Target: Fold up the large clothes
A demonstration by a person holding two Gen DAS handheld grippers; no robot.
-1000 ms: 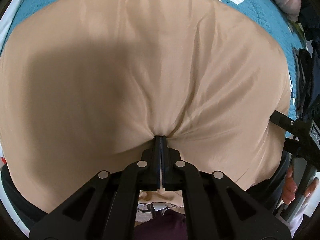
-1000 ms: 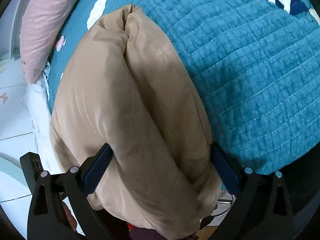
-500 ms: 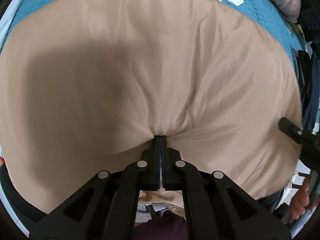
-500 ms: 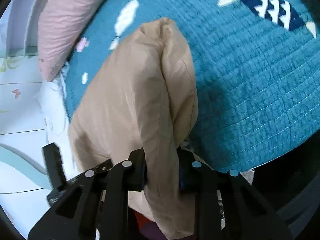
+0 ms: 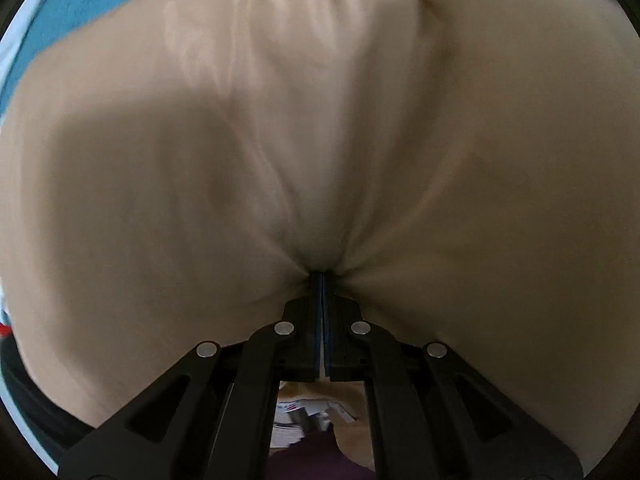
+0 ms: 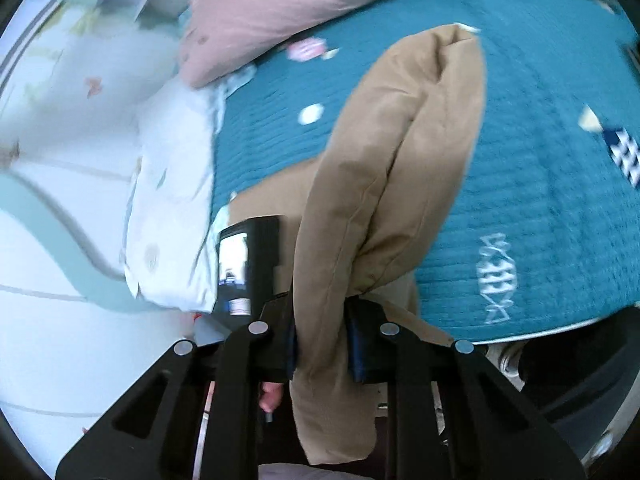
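Both tongs grip a tan padded garment [image 6: 404, 184] over a teal quilted bed [image 6: 552, 168]; the left gripper [image 5: 322, 276] is clenched tight on a pinch of its fabric, while the right gripper [image 6: 322, 332], its jaws having just been closing, clamps a thick folded edge; the fold appears under way; next, the raised edge likely wants carrying across and laying flat.
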